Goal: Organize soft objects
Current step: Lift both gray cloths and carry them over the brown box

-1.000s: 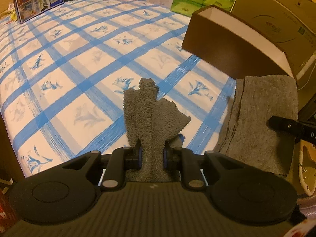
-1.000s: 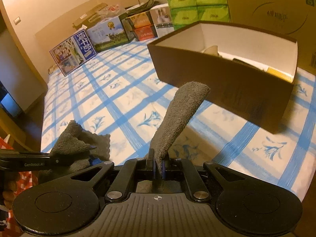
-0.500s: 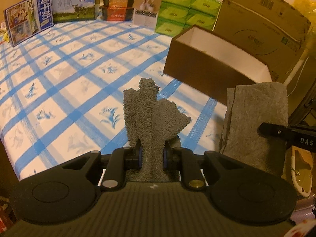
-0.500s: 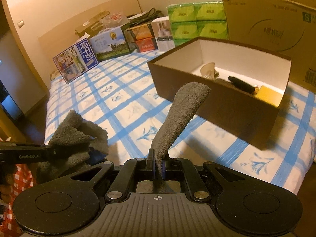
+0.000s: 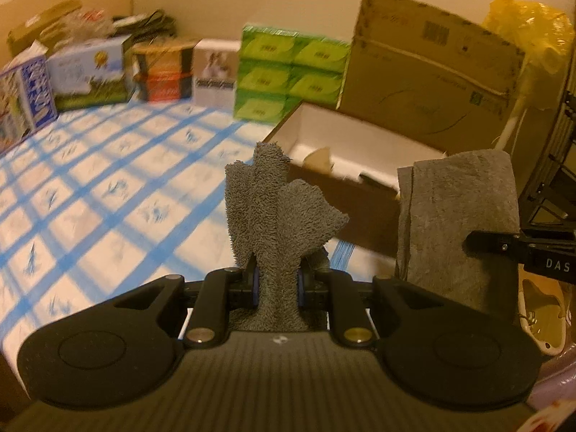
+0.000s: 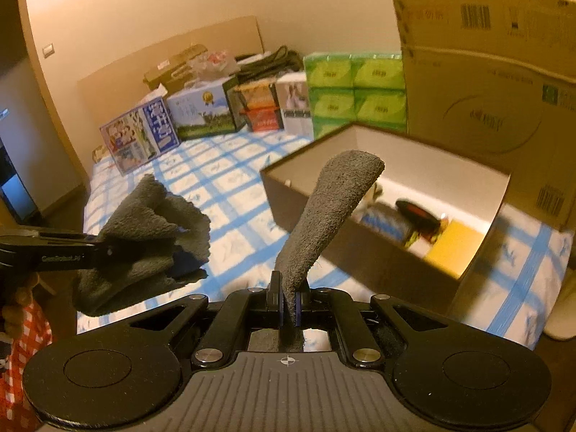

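Our left hand-held gripper (image 5: pixel 276 284) is clenched on a bunched corner of the grey towel (image 5: pixel 279 212), and our right hand-held gripper (image 6: pixel 287 306) pinches another corner of it, a tongue of cloth standing toward 12 o'clock. Over the last second both have risen, lifting the towel clear of the checked bed (image 5: pixel 108 194). The open brown box (image 6: pixel 378 259), formerly seen mostly by its side wall, now shows its inside at 1 o'clock. We judge the towel is being carried toward that box, with the placing not yet done.
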`<state>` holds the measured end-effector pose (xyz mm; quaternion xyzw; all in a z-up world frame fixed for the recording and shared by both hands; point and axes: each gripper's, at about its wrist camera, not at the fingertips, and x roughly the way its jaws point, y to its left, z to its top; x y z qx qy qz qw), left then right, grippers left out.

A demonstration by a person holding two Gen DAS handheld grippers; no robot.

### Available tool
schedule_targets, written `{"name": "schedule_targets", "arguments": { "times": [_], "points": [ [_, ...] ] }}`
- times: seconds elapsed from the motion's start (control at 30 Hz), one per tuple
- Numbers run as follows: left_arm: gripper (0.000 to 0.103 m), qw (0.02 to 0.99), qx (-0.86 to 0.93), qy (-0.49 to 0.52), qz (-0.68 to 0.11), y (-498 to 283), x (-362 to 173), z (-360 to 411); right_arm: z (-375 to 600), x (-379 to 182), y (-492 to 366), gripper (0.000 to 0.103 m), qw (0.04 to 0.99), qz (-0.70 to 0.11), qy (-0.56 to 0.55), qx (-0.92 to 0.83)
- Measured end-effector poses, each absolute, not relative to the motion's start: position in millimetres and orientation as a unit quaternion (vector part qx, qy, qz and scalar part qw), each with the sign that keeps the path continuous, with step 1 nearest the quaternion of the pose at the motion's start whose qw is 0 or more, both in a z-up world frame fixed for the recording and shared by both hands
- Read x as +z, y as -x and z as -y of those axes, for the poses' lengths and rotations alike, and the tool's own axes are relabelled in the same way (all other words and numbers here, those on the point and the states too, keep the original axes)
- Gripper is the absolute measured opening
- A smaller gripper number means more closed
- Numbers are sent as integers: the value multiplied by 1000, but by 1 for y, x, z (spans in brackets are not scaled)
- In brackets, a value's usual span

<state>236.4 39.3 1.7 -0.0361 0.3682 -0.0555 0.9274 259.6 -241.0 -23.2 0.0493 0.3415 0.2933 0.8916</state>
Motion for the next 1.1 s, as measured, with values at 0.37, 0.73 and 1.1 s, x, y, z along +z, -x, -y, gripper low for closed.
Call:
{"name": "schedule_targets", "arguments": {
  "times": [0.37, 0.73, 1.1],
  "points": [
    [16, 940, -96, -17, -326, -306, 40, -1, 259, 24, -304, 6, 913, -298, -42, 276],
    [16, 936, -114, -54, -330, -381, 49, 36, 272, 45, -357, 6, 929, -278, -32, 241],
    [16, 926, -114, -81, -351, -435, 30, 63, 283, 27, -406, 6, 929, -306, -18, 208]
  ]
}}
